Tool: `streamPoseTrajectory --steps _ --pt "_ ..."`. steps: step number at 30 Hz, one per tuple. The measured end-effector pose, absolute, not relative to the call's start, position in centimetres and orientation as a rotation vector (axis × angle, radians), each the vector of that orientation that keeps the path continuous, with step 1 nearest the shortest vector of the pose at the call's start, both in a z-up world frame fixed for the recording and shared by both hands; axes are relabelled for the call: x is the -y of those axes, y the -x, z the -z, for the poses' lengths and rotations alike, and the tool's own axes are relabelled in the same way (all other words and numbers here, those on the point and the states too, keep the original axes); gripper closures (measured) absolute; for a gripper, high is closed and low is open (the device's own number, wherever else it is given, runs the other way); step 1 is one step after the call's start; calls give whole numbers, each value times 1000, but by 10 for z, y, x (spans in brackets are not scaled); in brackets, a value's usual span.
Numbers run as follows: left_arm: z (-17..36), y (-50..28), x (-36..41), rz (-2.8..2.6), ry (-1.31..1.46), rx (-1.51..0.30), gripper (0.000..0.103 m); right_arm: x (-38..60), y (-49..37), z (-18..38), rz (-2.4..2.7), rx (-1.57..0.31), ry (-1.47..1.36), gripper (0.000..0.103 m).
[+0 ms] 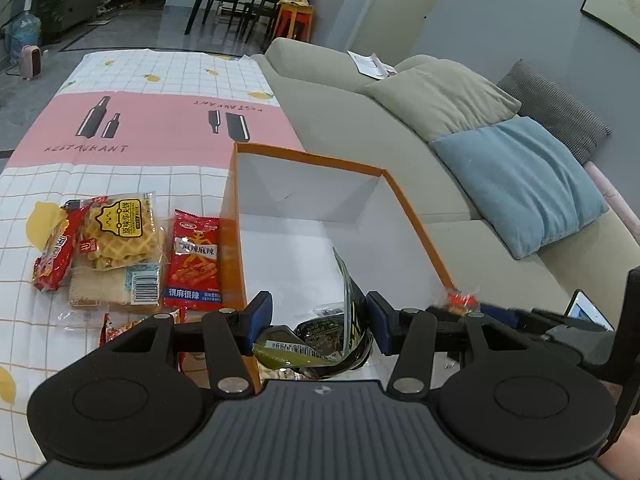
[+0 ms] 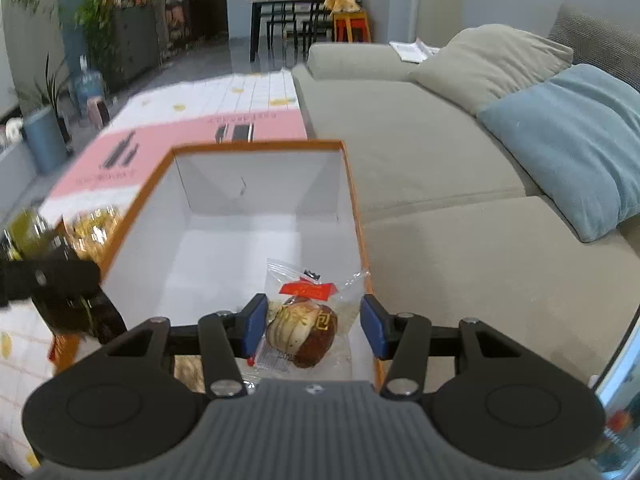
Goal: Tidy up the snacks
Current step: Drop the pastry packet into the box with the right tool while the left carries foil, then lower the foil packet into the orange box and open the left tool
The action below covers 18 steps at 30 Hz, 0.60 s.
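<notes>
An orange box [image 1: 416, 224] with a white inside stands on the table; it also shows in the right wrist view [image 2: 356, 200]. My left gripper [image 1: 320, 320] is over its near end, jaws apart, with a dark green snack packet [image 1: 324, 332] between them; contact is unclear. My right gripper [image 2: 312, 328] is over the box's near right corner, jaws apart around a clear-wrapped brown bun [image 2: 304, 332]. Several snacks lie left of the box: a waffle pack [image 1: 120, 232], a red spicy strip pack [image 1: 196, 260] and a red packet [image 1: 56, 252].
The table carries a pink and white checked cloth [image 1: 120, 120]. A beige sofa [image 1: 360, 120] with a blue cushion [image 1: 520, 184] runs along the right side. The right gripper with its red-labelled packet [image 1: 460, 300] shows at the box's right rim.
</notes>
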<state>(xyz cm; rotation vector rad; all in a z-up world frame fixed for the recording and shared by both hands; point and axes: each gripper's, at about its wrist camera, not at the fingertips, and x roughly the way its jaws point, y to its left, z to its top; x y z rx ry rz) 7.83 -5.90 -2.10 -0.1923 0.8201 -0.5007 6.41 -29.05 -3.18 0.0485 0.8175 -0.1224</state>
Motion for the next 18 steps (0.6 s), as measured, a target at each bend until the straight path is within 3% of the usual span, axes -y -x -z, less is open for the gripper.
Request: streamPoseTrajectory --steps 15,18 --pt "14 -73 61 516 199 -817 45 314 -57 36 70 -849 -219 54" --pt "13 -74 62 513 195 -817 45 320 -57 31 49 -821 -288 35"
